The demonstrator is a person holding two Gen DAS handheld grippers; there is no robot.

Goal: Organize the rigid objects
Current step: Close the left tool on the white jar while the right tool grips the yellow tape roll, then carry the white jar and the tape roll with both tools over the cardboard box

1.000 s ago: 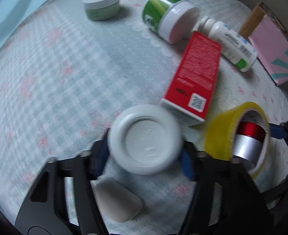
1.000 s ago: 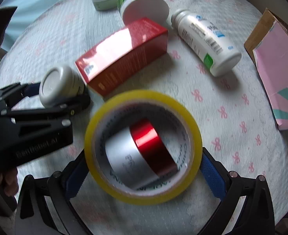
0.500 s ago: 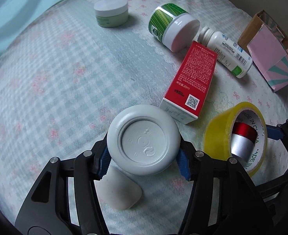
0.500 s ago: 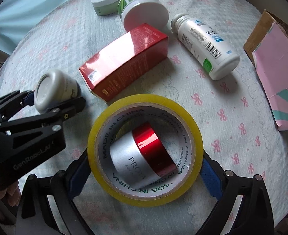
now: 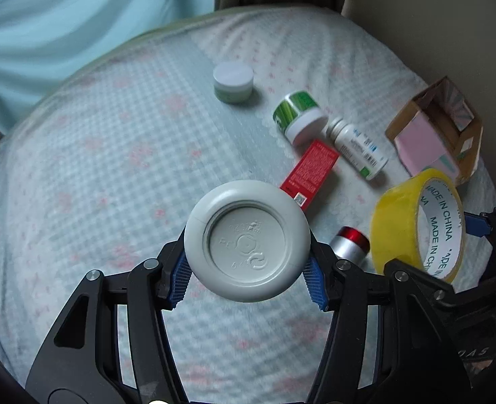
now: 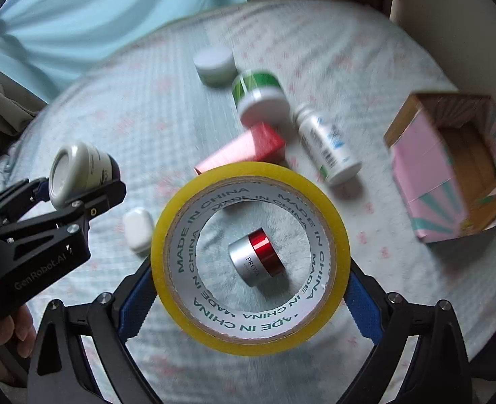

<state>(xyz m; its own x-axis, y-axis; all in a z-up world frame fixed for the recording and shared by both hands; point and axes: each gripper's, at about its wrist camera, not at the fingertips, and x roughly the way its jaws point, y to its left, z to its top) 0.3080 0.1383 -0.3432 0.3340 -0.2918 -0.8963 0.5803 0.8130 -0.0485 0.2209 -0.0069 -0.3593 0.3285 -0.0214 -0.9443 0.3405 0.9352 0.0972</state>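
My left gripper (image 5: 247, 276) is shut on a white jar (image 5: 247, 240), held well above the bed with its base facing the camera; it also shows in the right wrist view (image 6: 76, 171). My right gripper (image 6: 248, 299) is shut on a yellow tape roll (image 6: 340, 245), also lifted; the roll shows at the right of the left wrist view (image 5: 396, 225). Through the roll's hole I see a silver and red jar (image 6: 256, 257) lying on the bed. An open pink cardboard box (image 6: 450, 168) sits at the right.
On the checked bedspread (image 5: 113, 168) lie a red carton (image 5: 310, 173), a white bottle (image 5: 357, 148), a green jar on its side (image 5: 298, 116), a small green jar (image 5: 233, 82) and a white rounded case (image 6: 137, 230). Blue curtain and wall stand behind.
Both grippers have risen well above the bed with the white jar and the tape roll; the objects below look smaller. The tape roll has come up off the silver and red jar.
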